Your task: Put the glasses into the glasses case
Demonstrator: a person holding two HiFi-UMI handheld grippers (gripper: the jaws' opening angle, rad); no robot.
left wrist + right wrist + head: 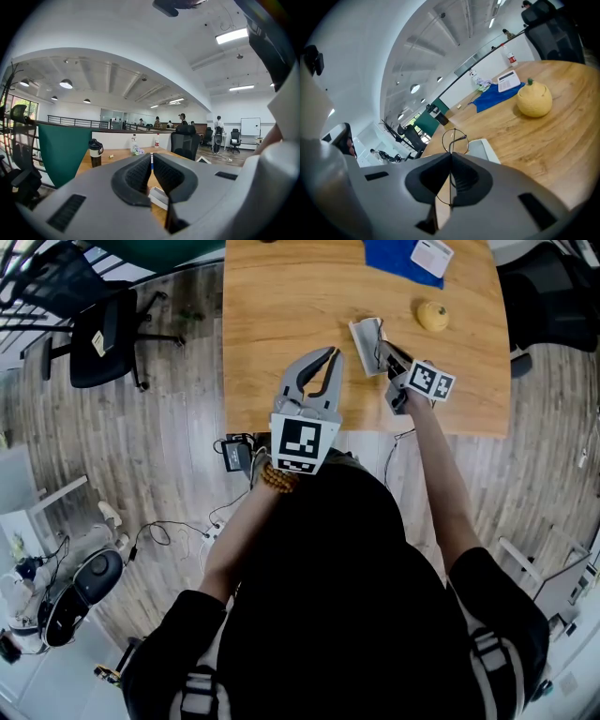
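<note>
The thin wire-rimmed glasses (454,140) are pinched edge-on in my right gripper (451,157), one round lens sticking out past the pads. Just beyond and below that lens lies the open pale grey glasses case (483,150). In the head view the right gripper (384,351) hangs over the near end of the case (364,334) on the wooden table (281,296). My left gripper (330,354) is held above the table's near edge to the left of the case. Its pads are pressed together with nothing between them (151,161), and the white case (158,197) shows below them.
A yellow pumpkin-shaped object (432,315) (534,99) sits right of the case. Farther back lies a blue cloth (398,261) with a white card (431,254) on it. A black flask (95,153) stands at the far side. Office chairs (103,334) stand on the floor at left.
</note>
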